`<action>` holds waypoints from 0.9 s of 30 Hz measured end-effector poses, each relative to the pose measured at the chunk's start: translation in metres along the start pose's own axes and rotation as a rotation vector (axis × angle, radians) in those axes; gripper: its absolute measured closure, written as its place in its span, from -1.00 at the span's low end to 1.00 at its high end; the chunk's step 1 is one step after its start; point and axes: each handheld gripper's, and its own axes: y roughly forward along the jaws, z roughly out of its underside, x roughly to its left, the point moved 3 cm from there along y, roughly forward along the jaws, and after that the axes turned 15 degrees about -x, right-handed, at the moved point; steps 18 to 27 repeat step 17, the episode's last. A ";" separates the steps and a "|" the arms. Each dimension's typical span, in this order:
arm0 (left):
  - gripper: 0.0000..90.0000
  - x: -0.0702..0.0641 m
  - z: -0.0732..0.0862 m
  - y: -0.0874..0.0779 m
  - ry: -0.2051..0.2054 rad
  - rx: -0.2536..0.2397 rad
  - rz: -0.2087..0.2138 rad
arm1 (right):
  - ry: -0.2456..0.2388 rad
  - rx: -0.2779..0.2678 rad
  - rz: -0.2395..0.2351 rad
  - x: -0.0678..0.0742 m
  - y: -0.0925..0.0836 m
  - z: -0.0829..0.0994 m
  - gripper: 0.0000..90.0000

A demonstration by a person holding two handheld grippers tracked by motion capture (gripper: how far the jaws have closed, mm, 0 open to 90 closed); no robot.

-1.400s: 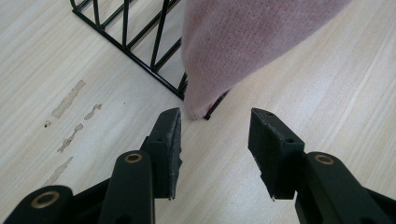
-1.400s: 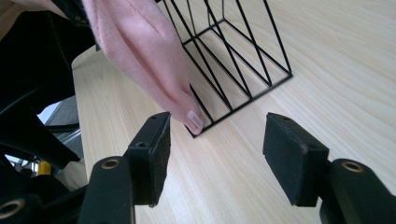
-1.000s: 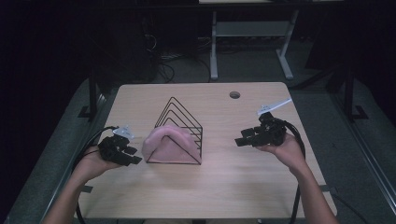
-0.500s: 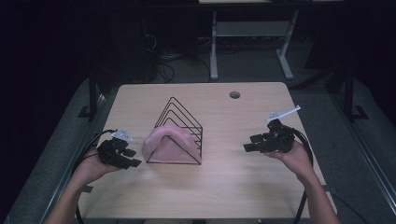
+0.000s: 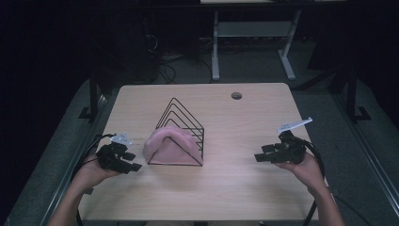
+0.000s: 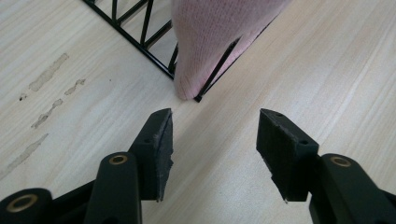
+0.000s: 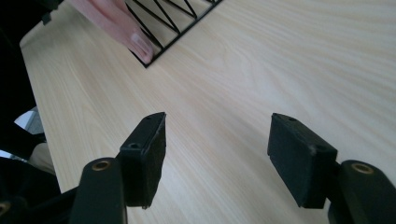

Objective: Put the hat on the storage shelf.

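A pink knitted cloth (image 5: 170, 145) hung over a black wire rack (image 5: 181, 127) on the tabletop (image 5: 244, 183), just ahead of the left gripper (image 5: 134, 162), whose empty jaws had just been widening, while the right gripper (image 5: 260, 156), well apart, also spread empty jaws.

In the high view the room is dark from nine through twelve to three o'clock, and only the pale table (image 5: 244, 122) takes soft light from above, with faint shadows and mild graininess. Both gripper views are brighter and evenly lit, without glare. There the wood grain is crisp at centre, while the black jaws at six o'clock are slightly soft and stretched towards the corners.
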 end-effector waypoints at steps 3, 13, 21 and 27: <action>0.00 -0.001 0.002 0.000 -0.004 -0.008 -0.002 | 0.002 0.007 0.008 -0.002 -0.005 0.009 -0.21; -0.13 -0.009 0.013 0.001 -0.027 -0.056 -0.033 | 0.018 -0.013 0.051 -0.002 -0.019 0.038 -0.27; -0.16 -0.016 0.022 0.002 -0.053 -0.126 -0.059 | -0.011 -0.062 0.064 0.013 -0.018 0.056 -0.36; -0.16 -0.016 0.022 0.002 -0.053 -0.126 -0.059 | -0.011 -0.062 0.064 0.013 -0.018 0.056 -0.36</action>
